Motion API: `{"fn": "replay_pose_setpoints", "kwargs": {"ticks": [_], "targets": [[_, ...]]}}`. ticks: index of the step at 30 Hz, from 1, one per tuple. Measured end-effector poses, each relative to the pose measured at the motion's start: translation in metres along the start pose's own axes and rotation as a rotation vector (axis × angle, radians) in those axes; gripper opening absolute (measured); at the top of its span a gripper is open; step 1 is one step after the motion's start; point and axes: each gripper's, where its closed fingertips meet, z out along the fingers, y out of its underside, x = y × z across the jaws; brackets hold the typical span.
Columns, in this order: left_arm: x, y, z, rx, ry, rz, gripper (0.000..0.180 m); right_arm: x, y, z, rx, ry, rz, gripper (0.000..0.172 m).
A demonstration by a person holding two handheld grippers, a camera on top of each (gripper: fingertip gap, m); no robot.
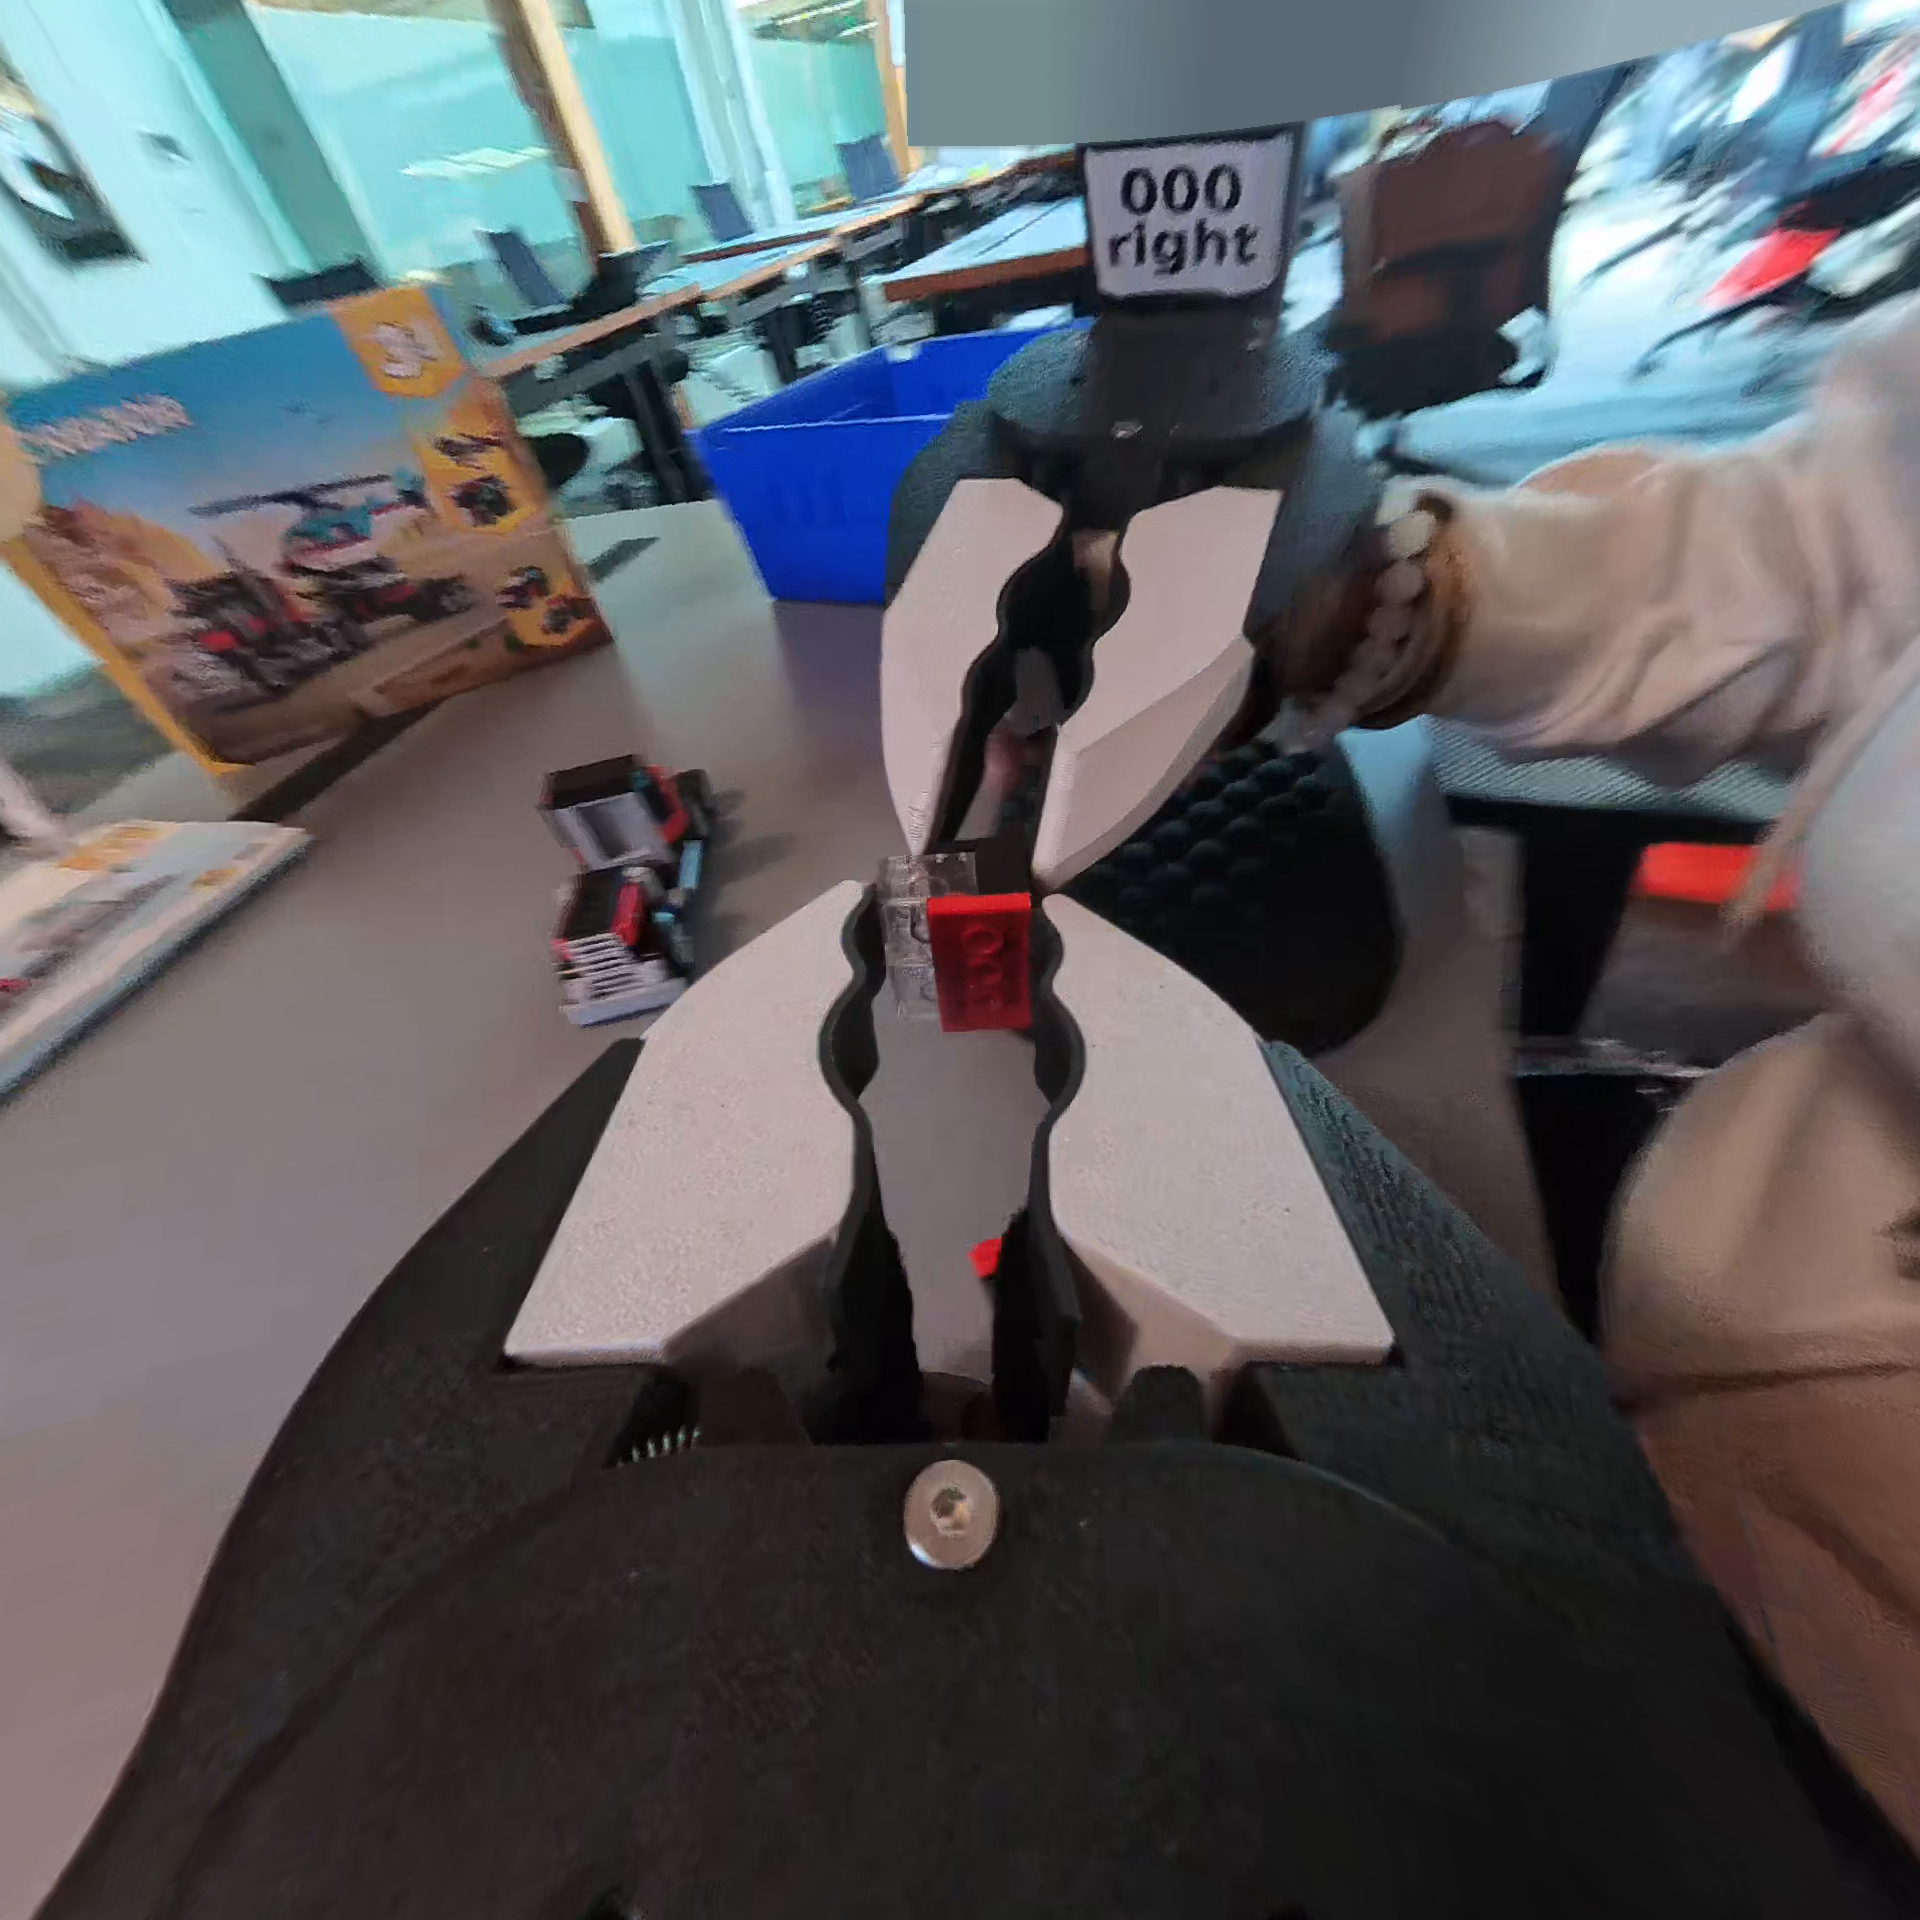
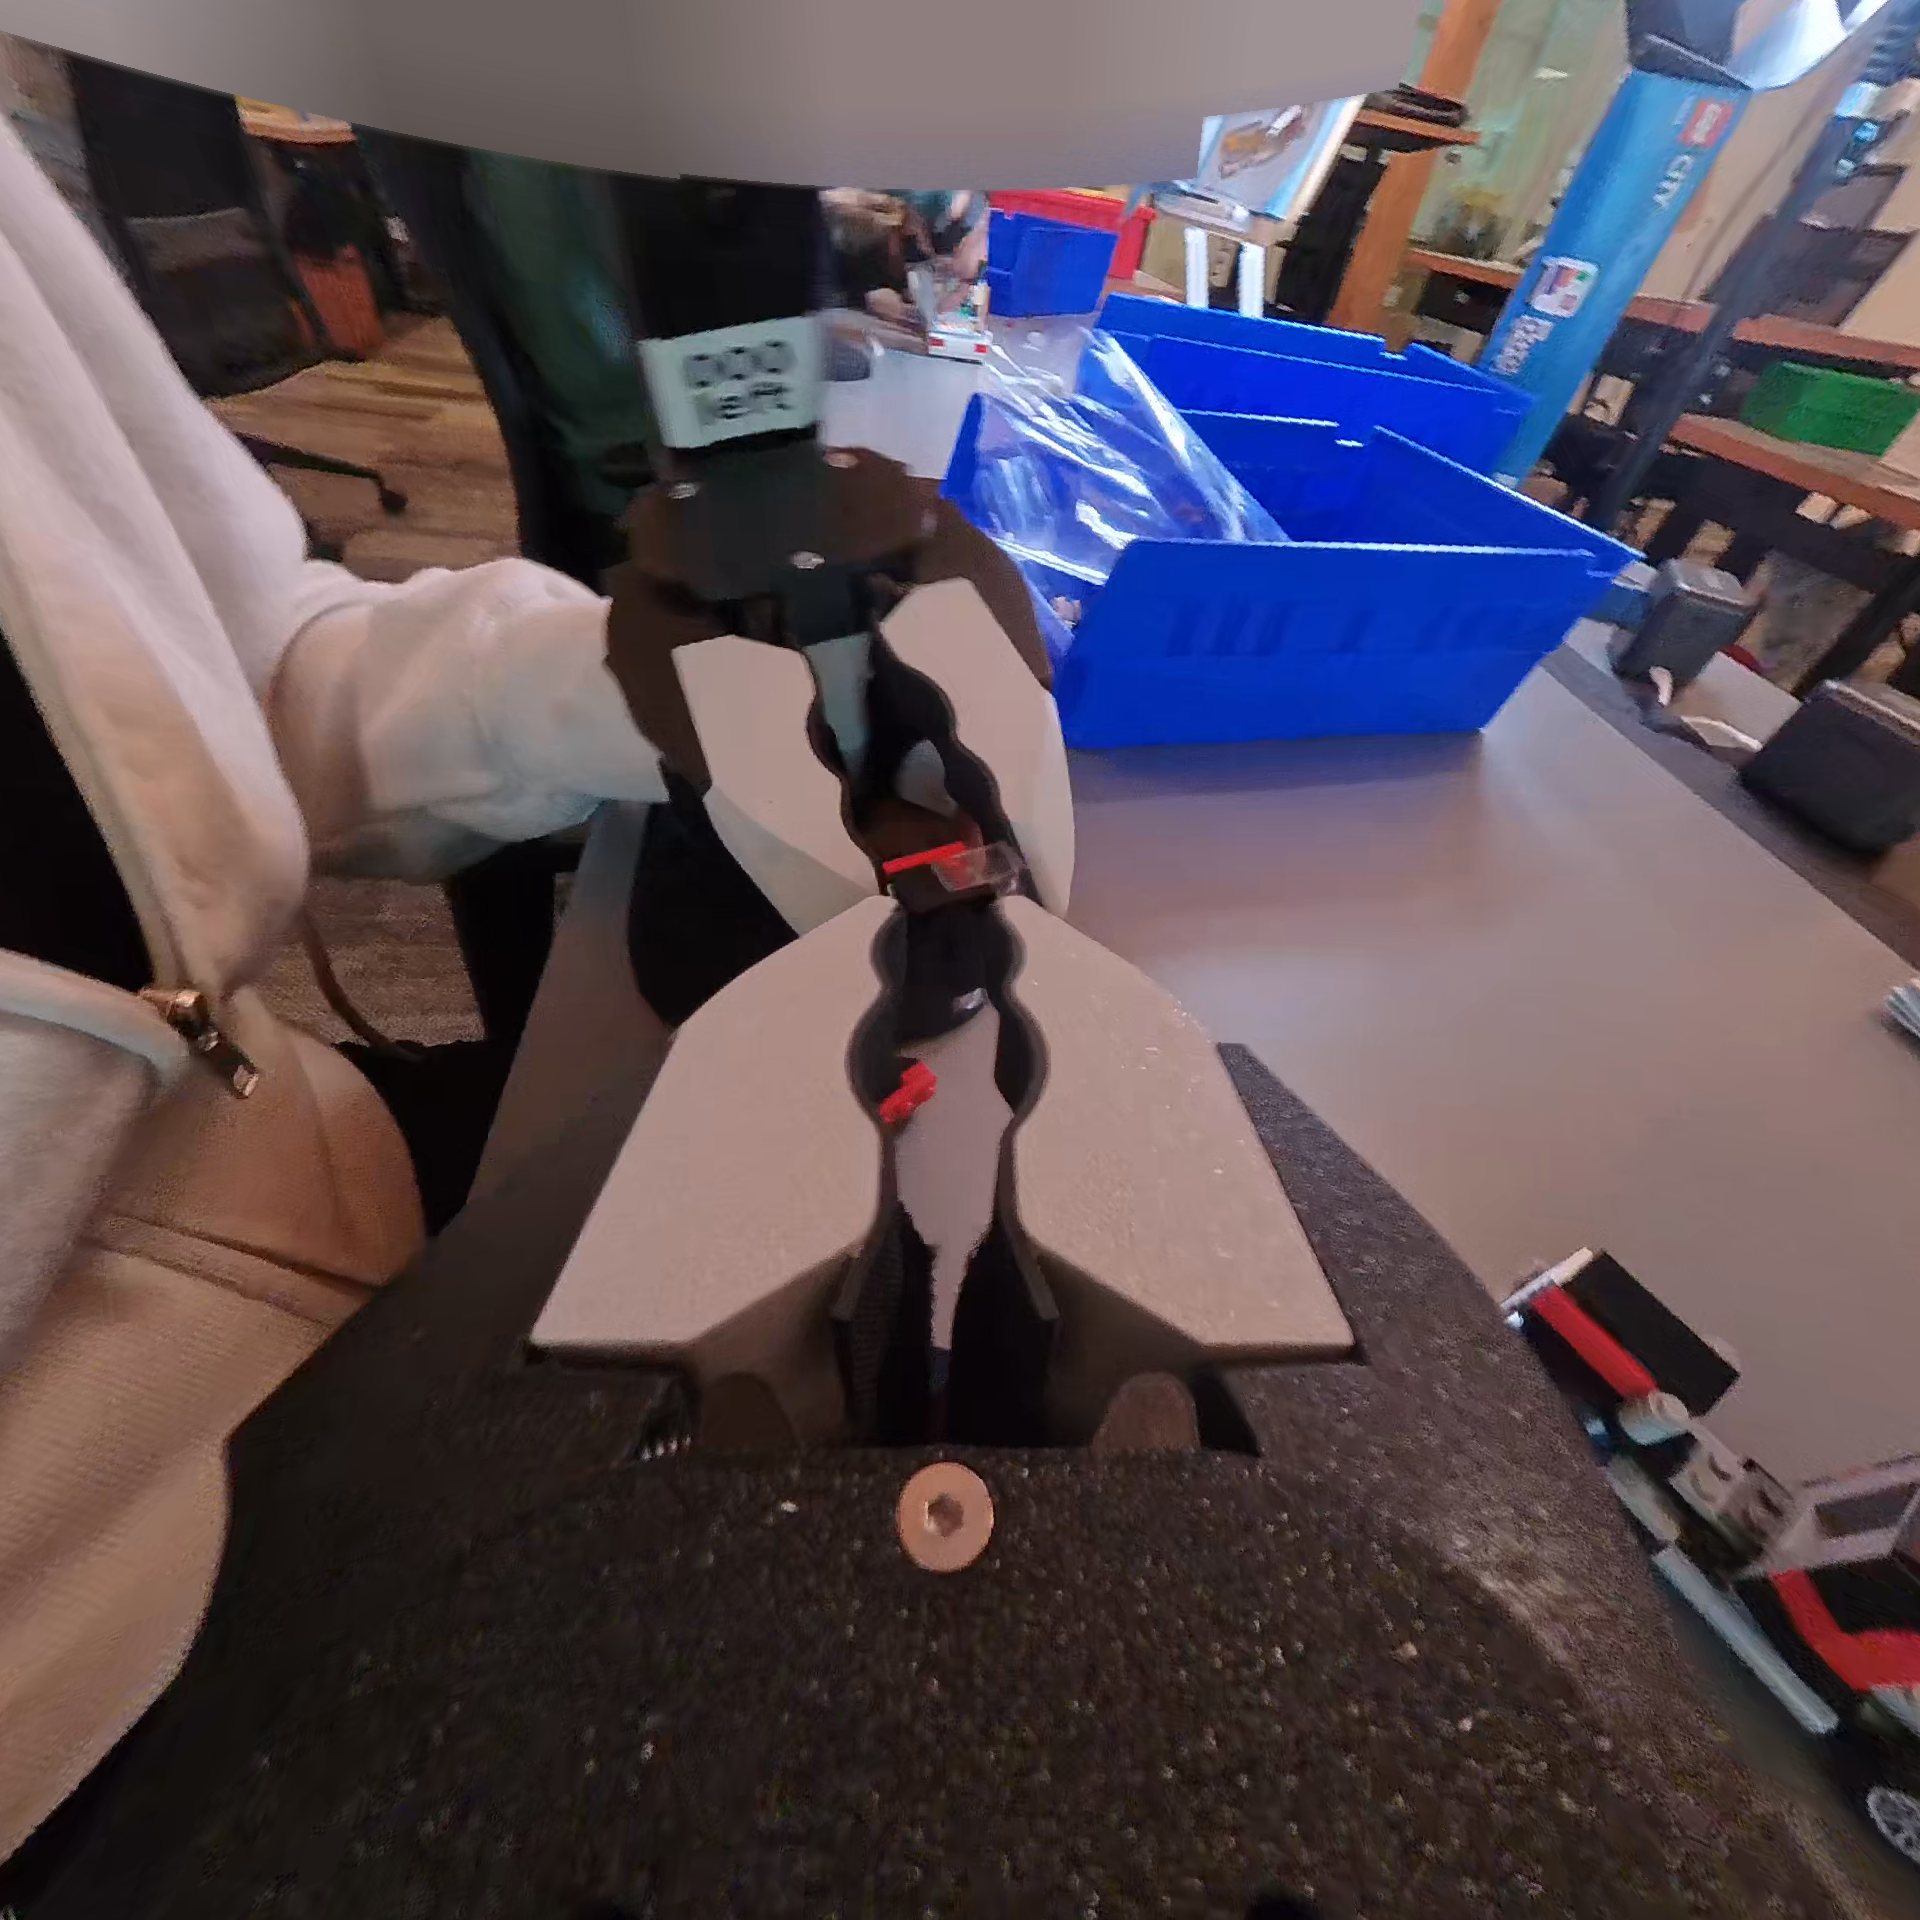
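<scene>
Two hand-held grippers meet tip to tip above a grey table (image 2: pixel 1455 987). The left gripper (image 1: pixel 954 940) is clamped on a small brick assembly: a clear brick (image 1: pixel 920 935) with a red plate (image 1: pixel 982 961) on its near face, seated between the fingertips, the pads pressing in from either side. A small red piece (image 1: pixel 985 1255) shows lower down in the gap between the left fingers. The right gripper (image 2: pixel 940 914) comes in from the opposite side, its tips touching the same assembly; its jaws stand narrowly apart with a black piece (image 2: pixel 940 987) between them, but whether the pads press on it cannot be told. From the right wrist view the assembly shows as a thin red edge (image 2: pixel 920 860) beside the clear brick (image 2: pixel 977 868). A small red clip (image 2: pixel 907 1091) sits between the right fingers nearer the camera. A white sleeve (image 1: pixel 1662 592) and a beaded bracelet (image 1: pixel 1392 613) show behind the right gripper. On the table lies a partly built black, red and grey brick vehicle (image 1: pixel 623 883), well apart from the grippers. A printed toy box (image 1: pixel 301 540) stands beyond it, an open booklet (image 1: pixel 114 914) at the left edge. Blue bins (image 2: pixel 1330 582) stand on the far side, one with a clear plastic bag (image 2: pixel 1101 478).
</scene>
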Motion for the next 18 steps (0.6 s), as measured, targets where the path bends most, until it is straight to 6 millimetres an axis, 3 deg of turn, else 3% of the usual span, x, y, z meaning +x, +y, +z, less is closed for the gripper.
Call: {"fn": "replay_pose_setpoints", "kwargs": {"ticks": [3,4,6,9,13,18], "targets": [[-0.014,-0.007,-0.002,0.027,-0.197,0.189,0.026,0.006,-0.006,-0.004,0.105,-0.012,0.195,0.005],[-0.015,-0.012,-0.003,0.050,-0.245,0.289,0.026,0.006,-0.009,-0.004,0.149,-0.040,0.299,0.011],[-0.013,-0.027,-0.008,0.125,-0.343,0.563,0.026,0.004,-0.014,-0.002,0.207,-0.110,0.494,0.040],[-0.007,-0.030,-0.007,0.121,-0.394,0.784,0.027,0.000,-0.025,-0.001,0.277,-0.155,0.607,0.044],[-0.002,-0.029,-0.007,0.122,-0.390,0.828,0.026,0.001,-0.020,0.000,0.235,-0.142,0.596,0.031],[0.004,-0.027,-0.005,0.112,-0.359,0.844,0.026,-0.006,-0.016,-0.001,0.204,-0.219,0.655,0.033]]}}
